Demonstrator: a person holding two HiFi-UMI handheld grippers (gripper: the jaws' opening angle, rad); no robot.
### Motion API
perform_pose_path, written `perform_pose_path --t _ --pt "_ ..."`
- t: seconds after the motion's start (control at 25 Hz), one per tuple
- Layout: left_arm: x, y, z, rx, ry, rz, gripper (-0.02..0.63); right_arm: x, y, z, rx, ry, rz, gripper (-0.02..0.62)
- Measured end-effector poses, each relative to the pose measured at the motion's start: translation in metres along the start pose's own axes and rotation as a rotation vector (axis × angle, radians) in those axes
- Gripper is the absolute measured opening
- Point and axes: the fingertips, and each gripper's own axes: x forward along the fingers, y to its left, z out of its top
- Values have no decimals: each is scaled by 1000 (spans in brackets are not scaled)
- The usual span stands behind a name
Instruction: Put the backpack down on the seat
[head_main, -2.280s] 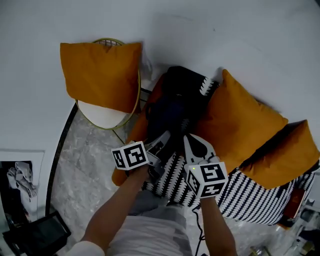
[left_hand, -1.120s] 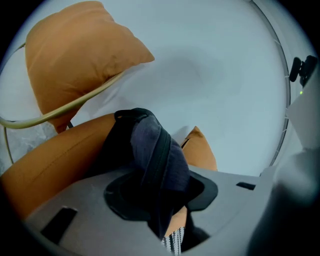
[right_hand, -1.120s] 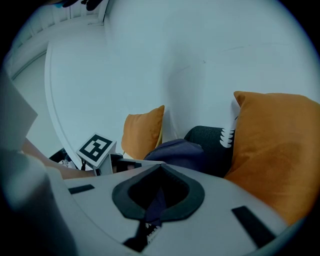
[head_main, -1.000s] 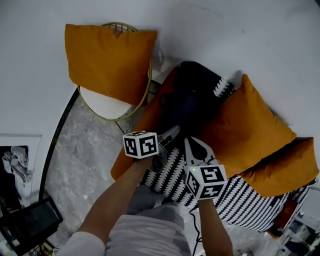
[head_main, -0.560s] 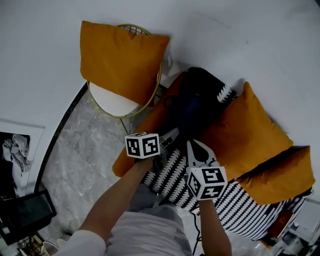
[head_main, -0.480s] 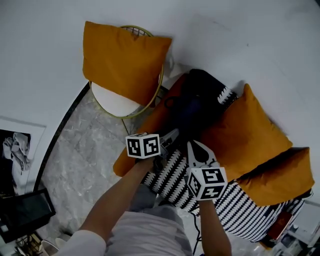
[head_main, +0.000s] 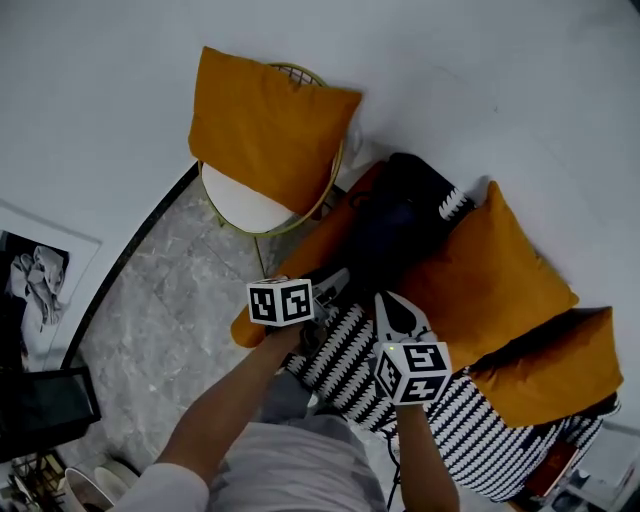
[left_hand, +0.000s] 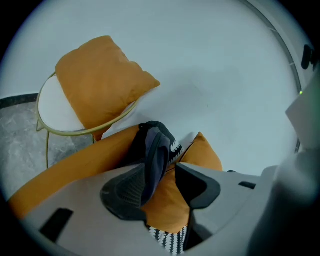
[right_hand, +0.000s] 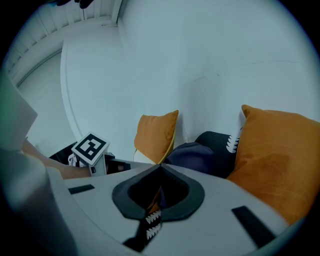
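The dark backpack (head_main: 395, 215) lies on the sofa seat (head_main: 340, 365), leaning back between a long orange bolster (head_main: 300, 255) and a big orange cushion (head_main: 490, 275). My left gripper (head_main: 335, 285) hovers just in front of it, open, with nothing between its jaws. The left gripper view shows the backpack (left_hand: 154, 147) beyond the parted jaws of the left gripper (left_hand: 160, 172). My right gripper (head_main: 395, 302) is shut and empty, over the zigzag seat fabric. Past its closed tips, the right gripper (right_hand: 160, 169) looks at the backpack (right_hand: 200, 152).
A gold wire chair (head_main: 250, 205) with a white seat holds an orange cushion (head_main: 265, 125) left of the sofa. A second orange cushion (head_main: 545, 375) lies at the right. Grey marble floor (head_main: 160, 310) runs along the left, with a dark box (head_main: 40, 410) on it.
Both grippers have drawn back a little from the backpack toward the seat's front edge. The backpack stays resting on the sofa. My head view has shifted left.
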Motion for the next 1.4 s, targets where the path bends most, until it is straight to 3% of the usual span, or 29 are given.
perform_pose_path --t 0.28,1.04,1.28,1.4 --pt "-33 -21 -8 95 -29 49 170 -18 11 -2 -6 -12 29 2" --pt "-103 -141 -34 442 -100 114 138 -95 47 10 -84 -83 88 2" --pt "-118 -179 -47 500 -149 121 137 -124 50 7 -100 -88 96 2" --pt "-122 -194 -62 515 -153 122 105 -141 53 9 -109 -105 103 2"
